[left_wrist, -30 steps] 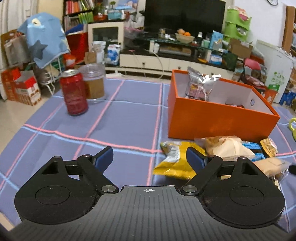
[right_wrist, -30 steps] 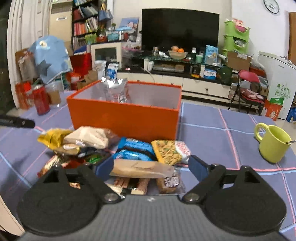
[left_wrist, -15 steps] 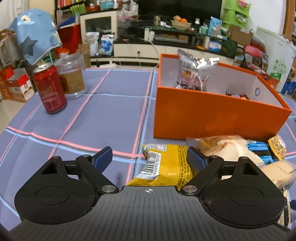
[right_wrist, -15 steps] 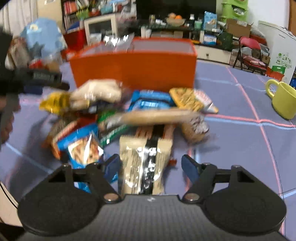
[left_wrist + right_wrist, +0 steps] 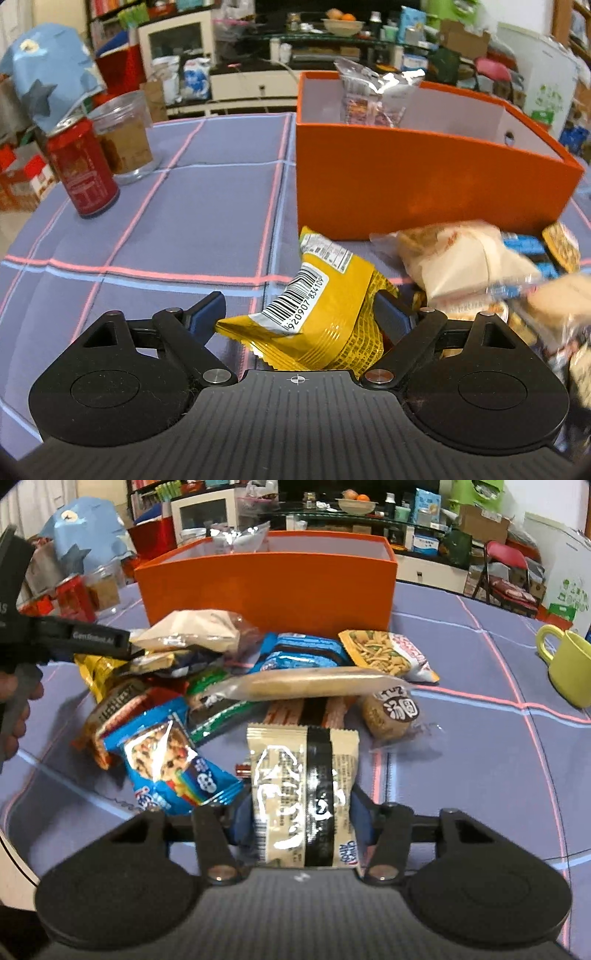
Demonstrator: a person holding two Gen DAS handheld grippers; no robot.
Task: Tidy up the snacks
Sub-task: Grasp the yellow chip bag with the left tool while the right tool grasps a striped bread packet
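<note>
Right wrist view: the right gripper point(image 5: 301, 821) is seen closing, both pads against a beige packet with a black band point(image 5: 303, 797) on the tablecloth point(image 5: 461, 760). Behind the snack pile, one silver foil bag point(image 5: 373, 94) is held upright in the orange box point(image 5: 424, 181). The left gripper point(image 5: 301, 314) is spread wide around a yellow packet point(image 5: 325, 314), not clamped.

A lived-in home living room: a dark TV point(image 5: 351, 487) above a low white cabinet point(image 5: 255, 86), a fruit bowl point(image 5: 356, 505), bookshelves point(image 5: 155, 489), a folding chair point(image 5: 508, 574), boxes point(image 5: 484, 522), and a checked cloth covering the surface point(image 5: 207, 206).
</note>
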